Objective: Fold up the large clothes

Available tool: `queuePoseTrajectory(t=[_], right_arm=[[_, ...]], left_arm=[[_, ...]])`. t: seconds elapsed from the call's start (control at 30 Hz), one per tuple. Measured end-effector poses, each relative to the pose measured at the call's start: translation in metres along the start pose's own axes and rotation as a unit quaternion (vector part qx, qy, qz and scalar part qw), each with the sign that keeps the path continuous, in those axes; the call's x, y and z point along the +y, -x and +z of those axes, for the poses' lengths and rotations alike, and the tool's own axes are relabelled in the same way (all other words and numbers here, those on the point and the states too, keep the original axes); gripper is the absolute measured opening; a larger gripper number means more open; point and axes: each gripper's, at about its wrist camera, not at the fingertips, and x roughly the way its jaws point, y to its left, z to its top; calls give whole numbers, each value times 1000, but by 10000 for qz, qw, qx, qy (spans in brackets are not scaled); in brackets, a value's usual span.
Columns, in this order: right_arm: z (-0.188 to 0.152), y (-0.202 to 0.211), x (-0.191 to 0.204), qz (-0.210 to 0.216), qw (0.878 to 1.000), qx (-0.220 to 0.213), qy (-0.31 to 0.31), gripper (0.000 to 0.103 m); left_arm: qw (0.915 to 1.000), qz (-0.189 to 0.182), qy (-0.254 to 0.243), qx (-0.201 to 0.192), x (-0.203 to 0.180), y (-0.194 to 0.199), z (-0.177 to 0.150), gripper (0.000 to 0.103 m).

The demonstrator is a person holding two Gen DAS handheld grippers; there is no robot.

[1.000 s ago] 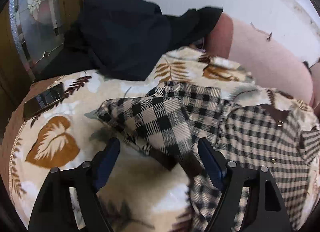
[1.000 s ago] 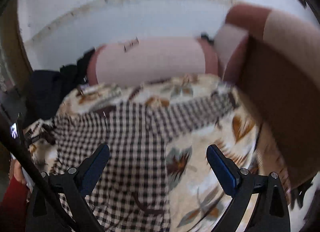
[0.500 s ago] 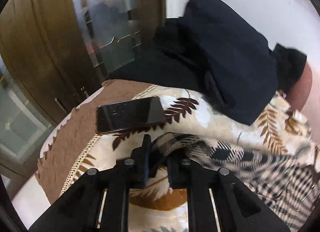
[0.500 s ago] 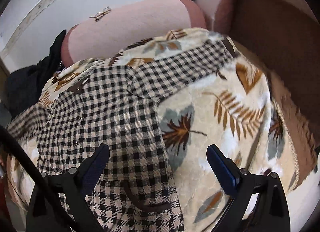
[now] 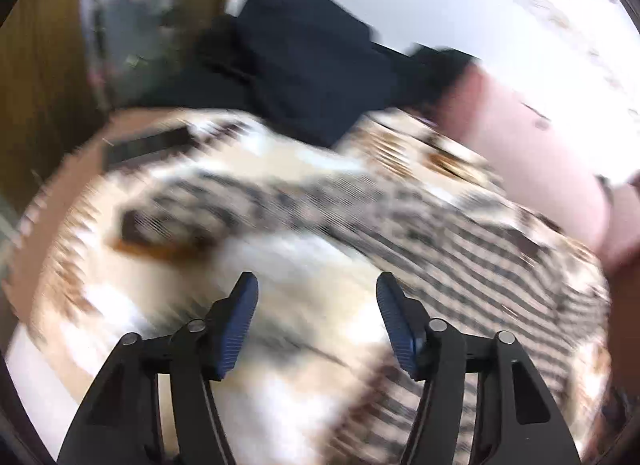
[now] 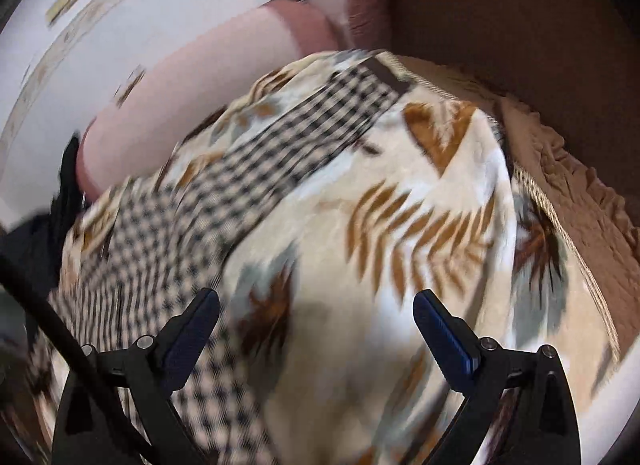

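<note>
Left wrist view, blurred: left gripper (image 5: 316,321) was opening, nothing between its jaws, above the leaf-print blanket (image 5: 280,265). Checked shirt (image 5: 460,233) lay from 10 to 3 o'clock; dark garment (image 5: 320,65) at 12, phone (image 5: 148,145) at 10. Right wrist view: right gripper (image 6: 316,329) gaped wide, empty; shirt sleeve (image 6: 320,121) ran toward 12 o'clock.
</note>
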Motion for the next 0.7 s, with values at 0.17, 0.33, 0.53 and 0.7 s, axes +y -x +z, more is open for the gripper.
queuePoseTrajectory(t=[0.17,0.33,0.53,0.7], right_arm=[[65,-54,-41,348,9966,-223,-717,92],[117,-118,-61,413,9925,-170,-1134,86],[167,-165,-79,184,9885,-370,-1456,86],[199,-182,-69,29,9917,-418,-1218,63]], left_arm=[[9973,-553,-254,408,-65,-2,-62,62],[9922,-730,-378,937,-99,-18,-96,62],[9918,-397,-671,1017,-112,-33,-105,62],[9910,-309,-688,1104,-111,-42,-108,62]])
